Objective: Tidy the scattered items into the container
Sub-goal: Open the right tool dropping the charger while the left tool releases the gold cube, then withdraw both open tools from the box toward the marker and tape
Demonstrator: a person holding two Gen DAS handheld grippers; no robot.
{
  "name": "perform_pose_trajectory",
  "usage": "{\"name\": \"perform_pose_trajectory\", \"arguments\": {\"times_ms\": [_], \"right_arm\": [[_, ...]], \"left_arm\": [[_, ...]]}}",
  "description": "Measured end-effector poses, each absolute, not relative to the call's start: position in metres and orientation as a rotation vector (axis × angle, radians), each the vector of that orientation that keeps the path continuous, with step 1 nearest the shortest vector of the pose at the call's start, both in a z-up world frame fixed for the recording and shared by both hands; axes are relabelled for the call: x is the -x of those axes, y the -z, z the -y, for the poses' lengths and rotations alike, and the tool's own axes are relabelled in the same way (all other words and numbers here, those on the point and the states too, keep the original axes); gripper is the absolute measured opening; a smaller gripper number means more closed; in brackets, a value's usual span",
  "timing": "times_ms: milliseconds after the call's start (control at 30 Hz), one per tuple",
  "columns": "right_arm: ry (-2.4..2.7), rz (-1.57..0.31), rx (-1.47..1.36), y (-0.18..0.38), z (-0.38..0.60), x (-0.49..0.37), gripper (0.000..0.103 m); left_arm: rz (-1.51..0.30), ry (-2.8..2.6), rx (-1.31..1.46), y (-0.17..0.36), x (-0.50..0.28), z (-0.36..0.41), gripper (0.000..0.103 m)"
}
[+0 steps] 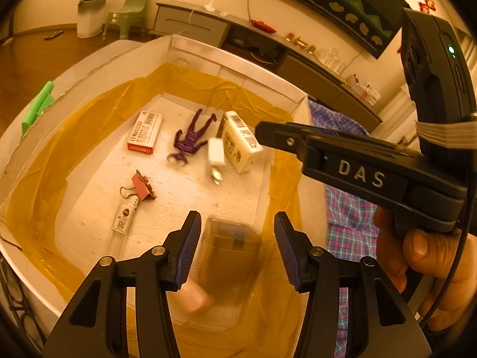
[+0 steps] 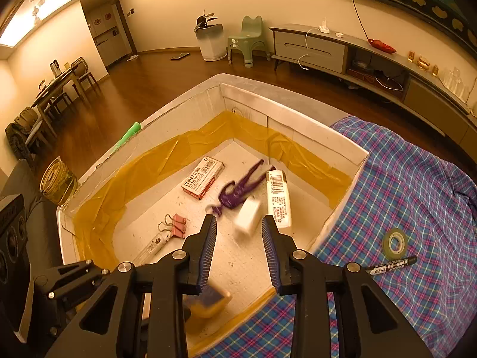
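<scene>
The container is a white cardboard box (image 1: 238, 68) lined with yellow tape. My left gripper (image 1: 236, 216) is open over its near end; a blurred amber clear case (image 1: 229, 247) lies between and below its fingers, untouched by the pads. My right gripper (image 2: 238, 219) is open too, and a blurred white charger plug (image 2: 247, 214) is loose just past its fingertips, above the box floor. On that floor lie a red and white staples box (image 1: 146, 132), a purple figure (image 1: 190, 137), a cream carton (image 1: 241, 143), a pink binder clip (image 1: 143, 185) and a white tube (image 1: 123, 217).
On the plaid cloth (image 2: 417, 179) right of the box lie a tape roll (image 2: 395, 243) and a black marker (image 2: 390, 265). A green object (image 1: 37, 107) and a glass jar (image 2: 58, 185) stand beyond the left wall. A hand (image 1: 417, 256) holds the right gripper.
</scene>
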State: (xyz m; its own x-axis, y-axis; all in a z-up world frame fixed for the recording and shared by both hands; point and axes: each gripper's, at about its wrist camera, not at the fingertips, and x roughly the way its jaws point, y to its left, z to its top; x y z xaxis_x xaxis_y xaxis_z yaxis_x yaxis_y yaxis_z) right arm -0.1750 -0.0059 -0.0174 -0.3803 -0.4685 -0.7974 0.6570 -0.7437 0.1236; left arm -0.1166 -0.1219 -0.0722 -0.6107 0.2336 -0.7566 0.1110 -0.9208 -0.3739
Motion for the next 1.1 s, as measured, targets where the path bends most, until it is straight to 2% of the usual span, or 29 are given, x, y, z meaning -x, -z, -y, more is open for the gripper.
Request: {"name": "perform_pose_trajectory", "arguments": {"times_ms": [300,700,1100], "right_arm": [[2.124,-0.263,-1.14,0.014,-0.001,0.166,0.038],[2.084,-0.222,-1.127,0.007,-0.01,0.148,0.039],[2.041,-0.137,-1.101,-0.005,-0.036,0.127,0.039]], "left_arm": [[0.623,-2.689,1.317,0.07,0.113,0.125,0.054],[0.579,-2.738,1.263,0.064,0.104,0.122,0.054],[0.425,-2.84,1.146,0.049,0.094,0.109,0.054]]}}
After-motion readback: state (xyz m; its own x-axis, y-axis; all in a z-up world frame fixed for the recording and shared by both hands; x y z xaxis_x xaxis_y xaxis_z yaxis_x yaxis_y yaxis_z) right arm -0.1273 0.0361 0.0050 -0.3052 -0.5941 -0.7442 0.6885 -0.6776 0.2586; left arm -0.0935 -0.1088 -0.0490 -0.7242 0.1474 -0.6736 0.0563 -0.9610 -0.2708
